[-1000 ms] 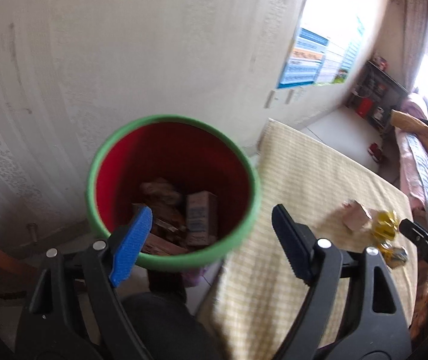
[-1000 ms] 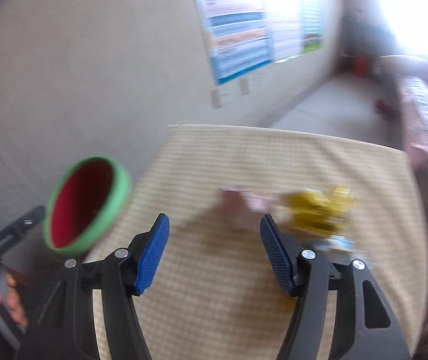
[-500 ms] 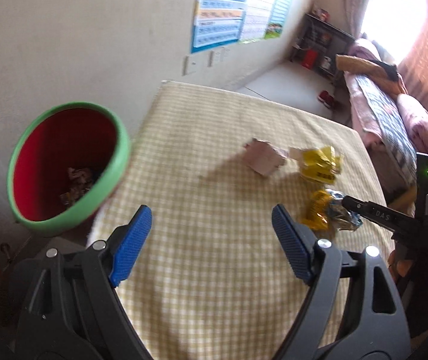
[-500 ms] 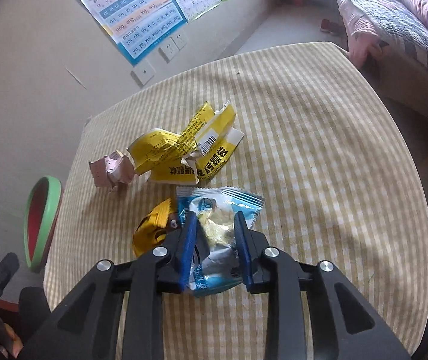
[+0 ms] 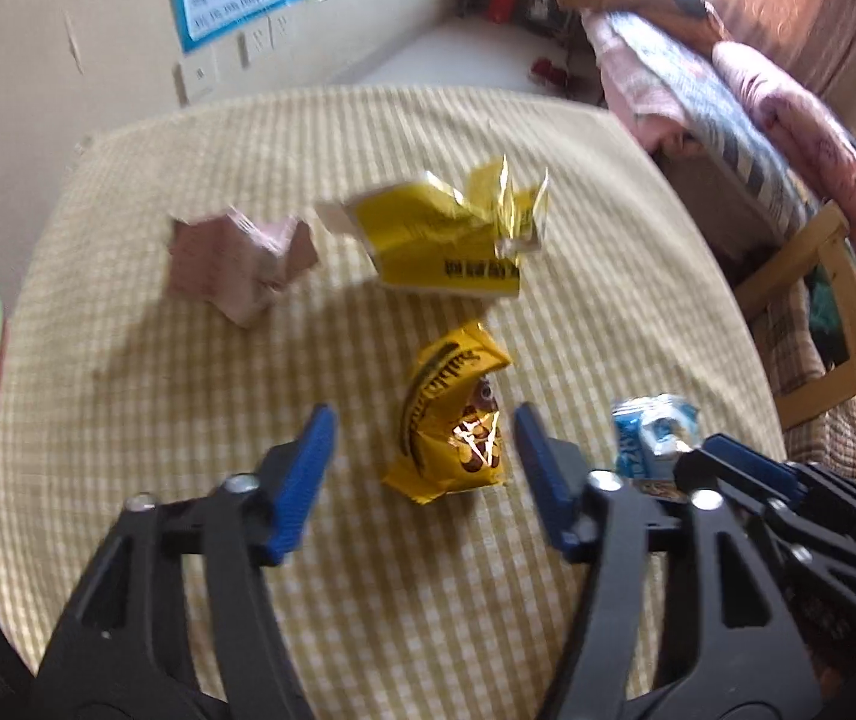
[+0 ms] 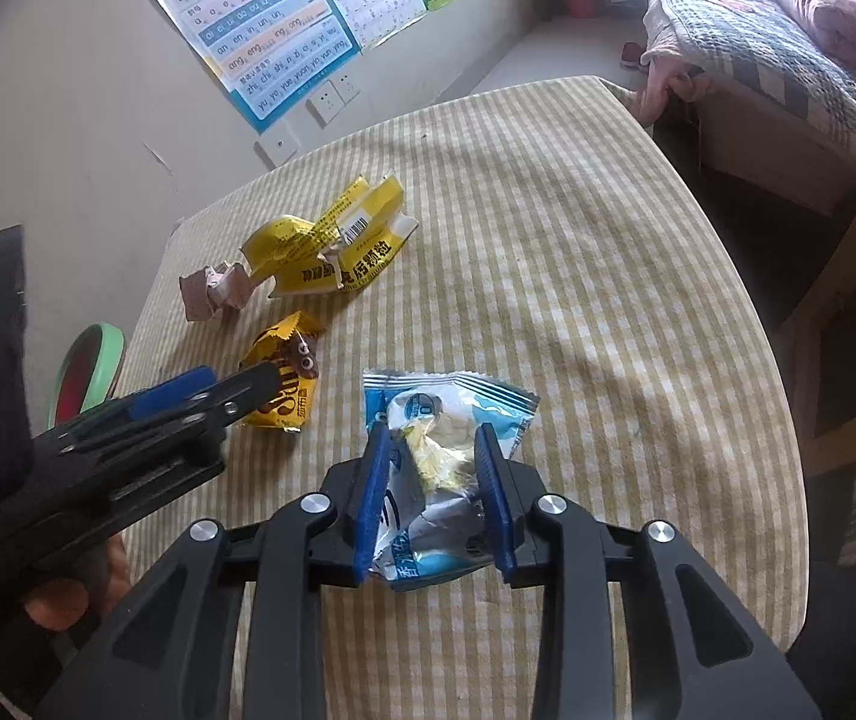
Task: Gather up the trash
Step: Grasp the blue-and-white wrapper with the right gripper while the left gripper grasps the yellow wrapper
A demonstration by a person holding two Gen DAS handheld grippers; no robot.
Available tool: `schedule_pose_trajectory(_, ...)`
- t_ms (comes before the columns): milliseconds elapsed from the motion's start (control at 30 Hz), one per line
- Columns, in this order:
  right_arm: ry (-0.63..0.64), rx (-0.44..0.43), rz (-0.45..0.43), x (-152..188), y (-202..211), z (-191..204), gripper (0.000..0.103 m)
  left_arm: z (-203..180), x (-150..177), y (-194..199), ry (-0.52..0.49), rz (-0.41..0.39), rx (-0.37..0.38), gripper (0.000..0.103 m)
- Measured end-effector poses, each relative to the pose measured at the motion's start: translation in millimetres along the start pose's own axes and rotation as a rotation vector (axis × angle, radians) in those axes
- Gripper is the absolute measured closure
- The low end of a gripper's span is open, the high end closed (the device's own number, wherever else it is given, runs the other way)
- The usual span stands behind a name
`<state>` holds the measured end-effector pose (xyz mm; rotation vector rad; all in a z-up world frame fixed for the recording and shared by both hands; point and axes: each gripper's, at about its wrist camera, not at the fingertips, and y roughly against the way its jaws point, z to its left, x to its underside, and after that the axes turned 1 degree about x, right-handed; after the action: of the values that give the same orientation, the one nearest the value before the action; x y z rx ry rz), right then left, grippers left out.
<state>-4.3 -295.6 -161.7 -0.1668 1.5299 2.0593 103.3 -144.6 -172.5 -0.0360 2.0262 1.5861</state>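
Two grippers at work: right gripper (image 6: pixel 432 483) clamped on crinkly blue-and-white plastic wrapper (image 6: pixel 445 420), left gripper (image 5: pixel 425 468) spread wide around small yellow foil snack packet (image 5: pixel 454 420) on checked tabletop (image 5: pixel 128 396). Risk: slick foil likely squirting sideways under uneven closing.

A round table covered in yellow-and-white checked cloth (image 6: pixel 577 252) stands near a beige wall carrying blue-bordered alphabet posters (image 6: pixel 272 36) and white wall sockets (image 6: pixel 326 99), with a quilt-covered bed (image 6: pixel 787 54) at right in bright daylight.
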Motion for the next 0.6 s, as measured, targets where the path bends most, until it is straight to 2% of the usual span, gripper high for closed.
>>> schedule_pose_trajectory(67, -0.009, -0.011, 0.008, 1.6, 0.6, -1.9, 0.063, -0.1, 0.8, -14.0, 0.002, 0.047, -0.004, 0.074)
schedule_pose_trajectory(100, -0.010, -0.016, 0.009, 1.7, 1.5, -2.0, 0.059, 0.1, 2.1, -12.3, 0.001, 0.035, -0.006, 0.079)
schedule_pose_trajectory(167, -0.010, -0.022, 0.005, 2.8, 4.0, -3.2, 0.055, 0.1, 5.2, -6.2, -0.002, 0.029, 0.000, 0.084)
schedule_pose_trajectory(333, -0.042, -0.010, 0.018, 5.3, 1.3, -11.3, 0.052, 9.8, 18.7, 27.9, 0.014, -0.035, -0.023, 0.085)
schedule_pose_trajectory(433, -0.047, 0.021, 0.063, 8.4, -9.8, -15.5, 0.052, 18.4, 28.1, 48.2, 0.021, -0.070, -0.053, 0.085)
schedule_pose_trajectory(500, -0.028, 0.038, 0.088, 12.5, -16.2, -14.4, 0.056, 25.1, 26.6, 54.9, 0.027, -0.087, -0.064, 0.085)
schedule_pose_trajectory(600, 0.003, 0.028, 0.060, 12.7, -9.7, -5.5, 0.061, 33.1, 31.6, 67.0, 0.039, -0.115, -0.091, 0.085)
